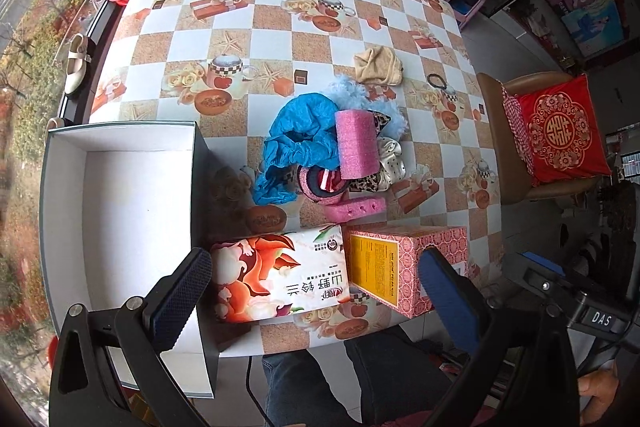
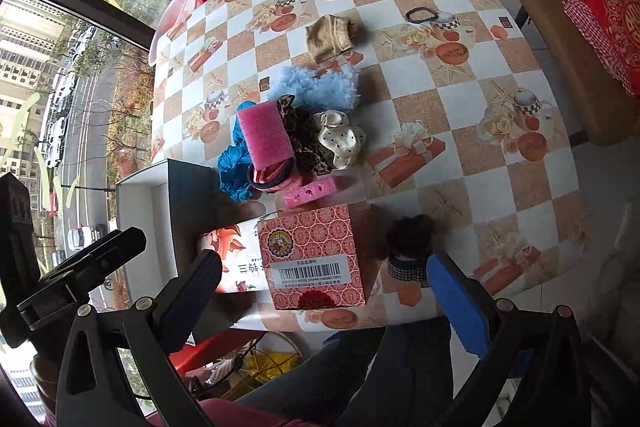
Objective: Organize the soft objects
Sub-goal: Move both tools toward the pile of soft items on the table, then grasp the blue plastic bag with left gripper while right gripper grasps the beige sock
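A heap of soft things lies mid-table: a blue crinkled cloth (image 1: pixel 294 147) (image 2: pixel 234 167), a pink foam block (image 1: pixel 356 143) (image 2: pixel 266 137), a fluffy light-blue piece (image 1: pixel 352 93) (image 2: pixel 320 87), a cream dotted scrunchie (image 1: pixel 392 163) (image 2: pixel 340 141), a leopard-print scrunchie (image 2: pixel 304 143) and a small pink foam strip (image 1: pixel 356 207) (image 2: pixel 312 191). A beige cloth (image 1: pixel 378 67) (image 2: pixel 330 37) lies further back. An open white box (image 1: pixel 132 211) (image 2: pixel 154 227) stands at the left. My left gripper (image 1: pixel 316 303) is open and empty above the near edge. My right gripper (image 2: pixel 328 291) is open and empty.
A floral tissue pack (image 1: pixel 280 275) (image 2: pixel 236 255) and a pink patterned carton (image 1: pixel 408 263) (image 2: pixel 316 255) stand at the near edge. A dark pom-pom item (image 2: pixel 410 247) sits by the carton. A black hair tie (image 1: pixel 438 81) (image 2: pixel 420 15) lies far right. A chair with a red cushion (image 1: pixel 560 131) stands right.
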